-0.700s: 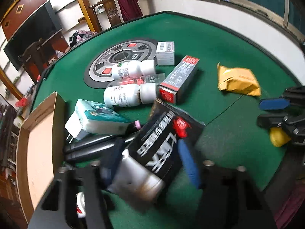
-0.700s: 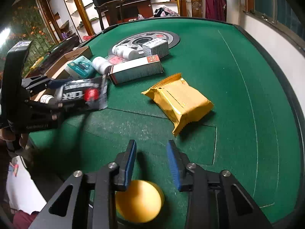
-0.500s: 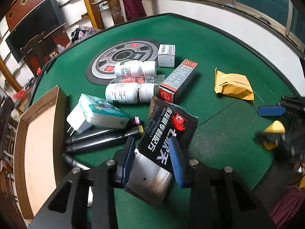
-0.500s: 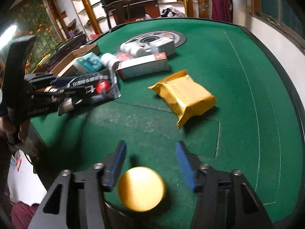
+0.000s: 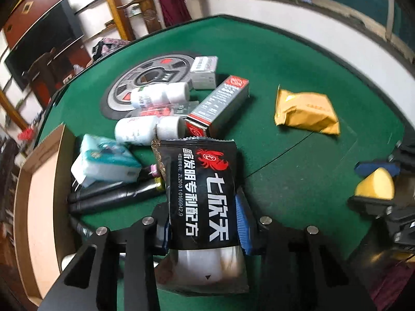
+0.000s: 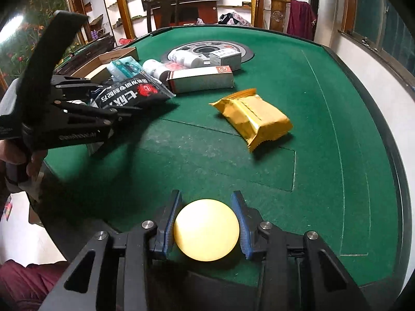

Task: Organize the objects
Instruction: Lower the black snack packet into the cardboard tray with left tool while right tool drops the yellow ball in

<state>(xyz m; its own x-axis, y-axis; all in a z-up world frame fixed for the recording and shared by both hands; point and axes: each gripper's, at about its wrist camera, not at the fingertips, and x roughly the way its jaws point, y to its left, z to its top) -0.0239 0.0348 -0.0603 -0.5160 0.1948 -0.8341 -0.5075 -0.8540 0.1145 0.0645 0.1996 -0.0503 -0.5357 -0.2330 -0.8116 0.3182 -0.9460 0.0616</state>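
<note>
My left gripper [image 5: 203, 223] is shut on a black snack packet [image 5: 202, 191] with white lettering and a red crab, held above the green table's near edge; it also shows in the right wrist view [image 6: 129, 96]. My right gripper [image 6: 206, 223] is shut on a yellow ball [image 6: 206, 229]; the ball also shows in the left wrist view [image 5: 374, 185] at the far right. A yellow packet [image 5: 306, 111] [image 6: 253, 118] lies alone on the felt. An open cardboard box [image 5: 39, 207] sits at the table's left edge.
A pile lies left of centre: two white bottles [image 5: 147, 129], a grey-and-red carton [image 5: 220, 106], a small grey box [image 5: 203, 71], a tissue pack [image 5: 106, 160], black pens [image 5: 114, 197]. A round wheel-print mat [image 5: 140, 83] lies behind them. The green table [image 6: 311, 83] has a raised rim.
My right gripper has closed on the yellow ball, which sat loose between open fingers before. My left gripper has straightened the black packet and holds it steadier over the near edge.
</note>
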